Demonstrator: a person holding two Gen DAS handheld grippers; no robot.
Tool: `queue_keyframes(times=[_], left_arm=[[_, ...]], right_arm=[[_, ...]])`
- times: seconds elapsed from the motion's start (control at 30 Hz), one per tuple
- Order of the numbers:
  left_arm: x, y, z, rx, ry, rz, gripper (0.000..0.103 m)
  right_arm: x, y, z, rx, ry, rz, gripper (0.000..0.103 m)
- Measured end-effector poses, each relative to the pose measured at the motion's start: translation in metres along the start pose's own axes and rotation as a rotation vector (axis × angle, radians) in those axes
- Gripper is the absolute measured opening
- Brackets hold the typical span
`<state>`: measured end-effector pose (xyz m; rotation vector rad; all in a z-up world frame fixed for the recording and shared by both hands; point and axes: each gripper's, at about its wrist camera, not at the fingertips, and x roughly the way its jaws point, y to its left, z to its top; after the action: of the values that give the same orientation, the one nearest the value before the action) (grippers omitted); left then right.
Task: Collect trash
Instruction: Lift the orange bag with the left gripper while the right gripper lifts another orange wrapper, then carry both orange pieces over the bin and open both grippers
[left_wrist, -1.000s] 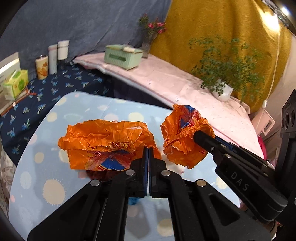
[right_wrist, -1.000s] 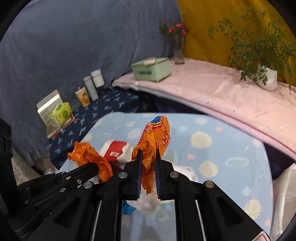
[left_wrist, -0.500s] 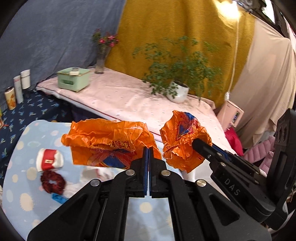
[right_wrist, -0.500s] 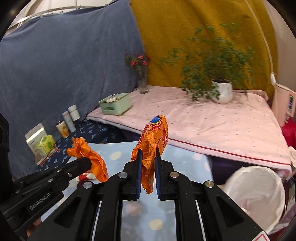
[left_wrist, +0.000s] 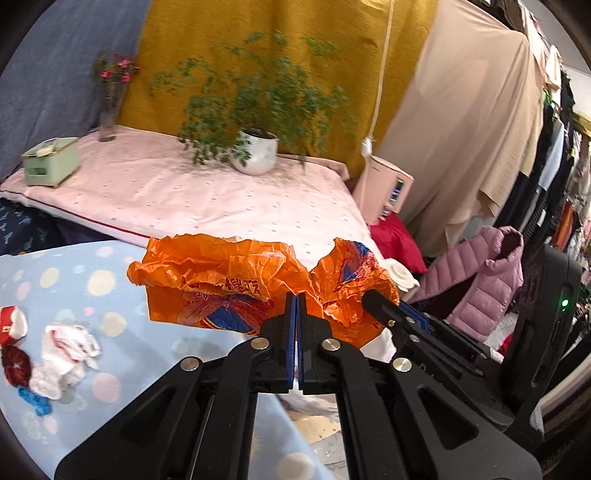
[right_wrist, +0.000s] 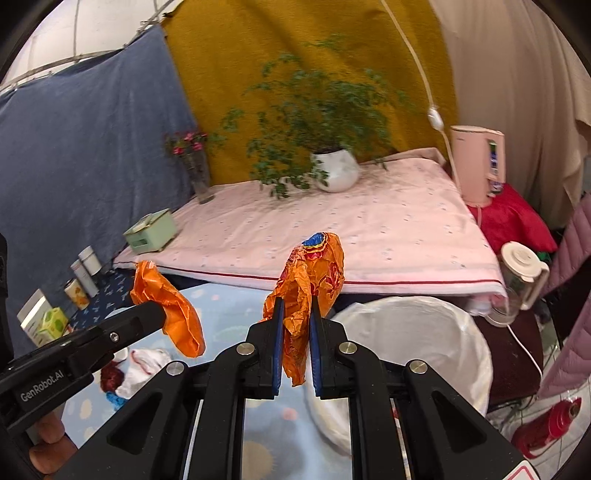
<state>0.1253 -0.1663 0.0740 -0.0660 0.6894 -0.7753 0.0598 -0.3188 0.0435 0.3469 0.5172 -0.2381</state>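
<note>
Wrappers were in both grippers. The left gripper (left_wrist: 295, 306) had its jaws pressed together on the edge of a wide orange wrapper (left_wrist: 218, 284), which stood out to the far left of the pads, above the blue table (left_wrist: 122, 343). The right gripper (right_wrist: 295, 314) was clamped on a second, crumpled wrapper (right_wrist: 310, 284); its jaws stood slightly apart with the foil filling the gap and a tail hanging below the pads. Each gripper showed in the other's view, side by side and near each other.

The bin (right_wrist: 424, 332), lined with a white bag, sat just right of the table's edge and below the right gripper, its mouth open upward. On the table, near left, lay a white tissue (left_wrist: 62, 354), a dark red scrunchie (left_wrist: 14, 365), a blue scrap (left_wrist: 35, 400) and a red-and-white pack (left_wrist: 13, 325).

The step in hand looked like the carry: both wrappers lifted clear of the table and brought toward the bin. The right wrapper appeared close to the rim, though not surely over the mouth; the left one hung over the table edge, further from it. The next move would call for bringing each gripper over the open mouth before parting its jaws. The foil was light and crinkly, so it could cling to a pad or drift onto the rim; releasing low, inside the bag, would be safer.
</note>
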Motion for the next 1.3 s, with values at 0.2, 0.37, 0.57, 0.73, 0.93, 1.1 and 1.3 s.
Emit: queue_keyframes(times=[0.2,0.37,0.57,0.73,0.93,1.1,1.3], left_arm=[[0.031,-0.033,-0.004,0.027,0.051,-0.056,0.0],[0.054,-0.045,-0.008,0.02,0.092,-0.092,0.0],[0.073,-0.048,-0.013,0.015,0.112,-0.092,0.024],[0.073,-0.038,-0.015,-0.004,0.083,-0.032,0.05],[0.072,-0.024,-0.015,-0.006,0.08,0.028,0.05],[0.065,-0.009,-0.018,-0.012,0.07,0.064,0.05],[0.054,0.013,-0.022,-0.038,0.058,0.106,0.049]], right_arm=[[0.0,-0.04,-0.009,0.047,0.017,-0.04,0.011],[0.003,-0.061,-0.013,0.076,0.02,-0.063,0.011],[0.01,-0.071,-0.015,0.091,0.019,-0.099,0.019],[0.009,-0.07,-0.017,0.087,0.005,-0.127,0.05],[0.015,-0.062,-0.018,0.075,0.02,-0.119,0.05],[0.015,-0.047,-0.019,0.056,0.024,-0.098,0.05],[0.017,-0.025,-0.021,0.027,0.032,-0.073,0.051]])
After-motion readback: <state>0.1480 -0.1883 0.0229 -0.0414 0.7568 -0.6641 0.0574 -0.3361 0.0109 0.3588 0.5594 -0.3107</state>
